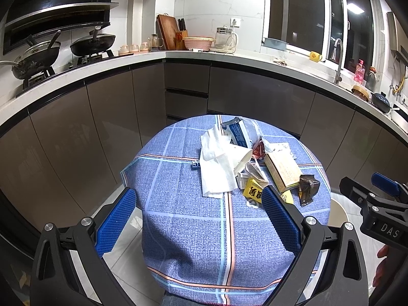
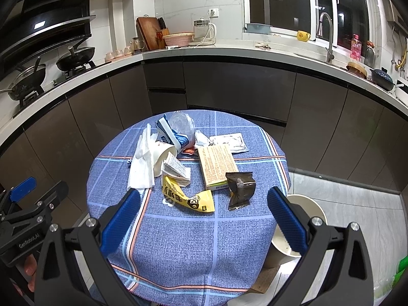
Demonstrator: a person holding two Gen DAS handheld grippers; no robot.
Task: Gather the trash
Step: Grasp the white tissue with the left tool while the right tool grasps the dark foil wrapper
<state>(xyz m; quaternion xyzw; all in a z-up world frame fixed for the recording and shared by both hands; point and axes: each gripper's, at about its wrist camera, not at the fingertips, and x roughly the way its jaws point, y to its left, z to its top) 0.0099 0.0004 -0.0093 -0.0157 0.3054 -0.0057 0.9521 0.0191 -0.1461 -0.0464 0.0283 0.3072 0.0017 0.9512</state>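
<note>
A heap of trash lies on the far half of a round table with a blue plaid cloth (image 1: 183, 229) (image 2: 178, 242). It holds white tissues (image 1: 216, 170) (image 2: 141, 170), a tipped paper cup (image 2: 163, 156), a blue-and-white bag (image 1: 237, 132) (image 2: 169, 134), a tan carton (image 1: 281, 169) (image 2: 215, 165), a yellow wrapper (image 1: 252, 191) (image 2: 188, 197) and a dark brown wrapper (image 1: 308, 187) (image 2: 239, 188). My left gripper (image 1: 199, 196) is open, short of the heap. My right gripper (image 2: 204, 196) is open too, over the near cloth. A cream trash bin (image 2: 298, 224) (image 1: 338, 211) stands right of the table.
Dark cabinets (image 1: 102, 117) under a white countertop (image 2: 229, 48) curve behind the table. Woks sit on the stove (image 1: 63, 51) at left, a sink faucet (image 2: 327, 35) at right. Grey floor tiles (image 2: 357, 204) lie to the right. A hand holds the other gripper (image 2: 28, 267).
</note>
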